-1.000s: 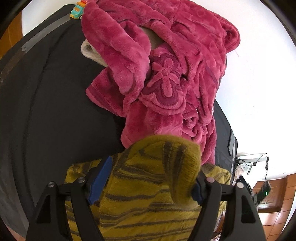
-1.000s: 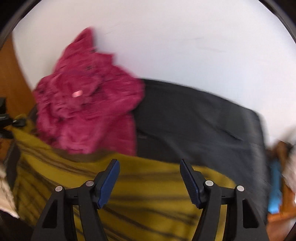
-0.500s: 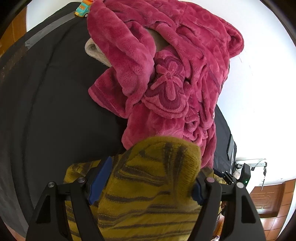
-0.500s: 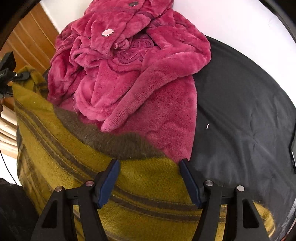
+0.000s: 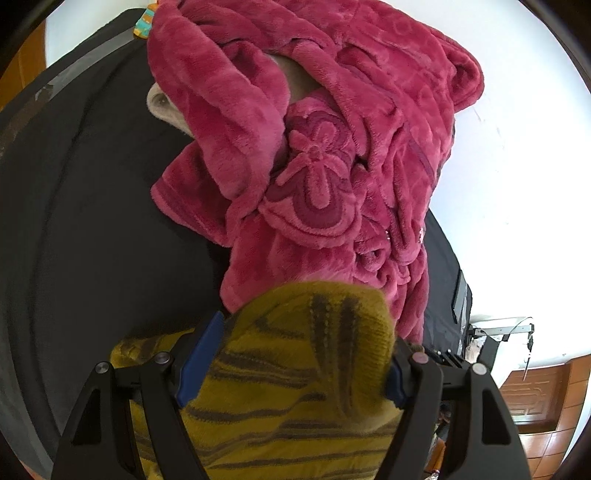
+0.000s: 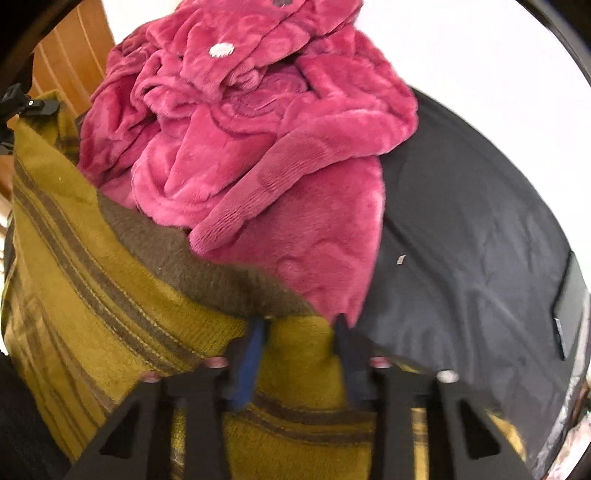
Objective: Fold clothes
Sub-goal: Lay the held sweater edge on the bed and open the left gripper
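A mustard-yellow knit sweater with dark stripes [image 5: 306, 354] fills the bottom of the left wrist view. My left gripper [image 5: 299, 350] is shut on a bunched fold of it. In the right wrist view the sweater [image 6: 110, 295] stretches from lower middle to the far left, with a brown band along its edge. My right gripper [image 6: 299, 350] has closed on a fold of it. The left gripper [image 6: 37, 105] shows small at the far left, holding the other end. A crumpled pink fleece robe [image 5: 325, 147] [image 6: 266, 147] lies just beyond the sweater.
Both garments rest on a black cloth-covered surface [image 5: 81, 221] [image 6: 480, 240]. A white wall is behind. A small toy car [image 5: 144, 22] sits at the far edge. A beige cloth [image 5: 162, 107] pokes out under the robe. Wooden furniture [image 5: 535, 398] stands at lower right.
My right gripper's fingers have come together on the sweater's edge; they were wide apart before. The right view swung toward the robe. The left gripper kept its hold and barely moved.
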`<state>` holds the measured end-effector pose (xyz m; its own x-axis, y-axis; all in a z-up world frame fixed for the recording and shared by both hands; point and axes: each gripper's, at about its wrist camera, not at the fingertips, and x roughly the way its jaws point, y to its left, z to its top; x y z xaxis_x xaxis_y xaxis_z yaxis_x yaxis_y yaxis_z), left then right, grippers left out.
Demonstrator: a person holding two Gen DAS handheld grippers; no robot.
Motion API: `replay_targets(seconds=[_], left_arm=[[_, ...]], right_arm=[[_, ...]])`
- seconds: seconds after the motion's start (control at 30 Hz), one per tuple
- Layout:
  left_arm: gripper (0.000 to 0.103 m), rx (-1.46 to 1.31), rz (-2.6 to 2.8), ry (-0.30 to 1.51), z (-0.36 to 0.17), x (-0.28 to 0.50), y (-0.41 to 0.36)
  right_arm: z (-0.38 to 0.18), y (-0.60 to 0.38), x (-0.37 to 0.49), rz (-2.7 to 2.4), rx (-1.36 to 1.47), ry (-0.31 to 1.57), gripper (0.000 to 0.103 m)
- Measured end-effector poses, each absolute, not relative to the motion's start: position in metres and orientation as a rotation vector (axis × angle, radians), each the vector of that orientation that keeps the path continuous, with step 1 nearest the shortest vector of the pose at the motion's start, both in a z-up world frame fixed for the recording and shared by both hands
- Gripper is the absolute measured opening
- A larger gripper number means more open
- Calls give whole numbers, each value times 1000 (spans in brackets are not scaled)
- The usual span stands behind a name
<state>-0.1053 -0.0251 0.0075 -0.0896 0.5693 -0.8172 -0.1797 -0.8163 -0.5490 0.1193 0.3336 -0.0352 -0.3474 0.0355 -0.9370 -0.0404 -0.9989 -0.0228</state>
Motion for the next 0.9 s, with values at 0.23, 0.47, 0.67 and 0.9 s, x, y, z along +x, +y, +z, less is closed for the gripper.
replay_targets(seconds=[0.23, 0.47, 0.67, 0.9], left_arm=[[79, -1529, 2063, -495, 29, -96, -20], [80, -1471, 2105, -388, 18, -94, 24], [80, -1587, 2166, -162, -21, -115, 53], [81, -1686, 2026, -345, -26, -124, 27]], right_arm=[[14, 312, 129, 2512, -1409, -150, 19], [15, 330, 131, 2446, -1286, -109, 19], [-3, 346, 128, 2400, -1294, -8, 23], [-10, 360, 131, 2363, -1271, 110, 78]])
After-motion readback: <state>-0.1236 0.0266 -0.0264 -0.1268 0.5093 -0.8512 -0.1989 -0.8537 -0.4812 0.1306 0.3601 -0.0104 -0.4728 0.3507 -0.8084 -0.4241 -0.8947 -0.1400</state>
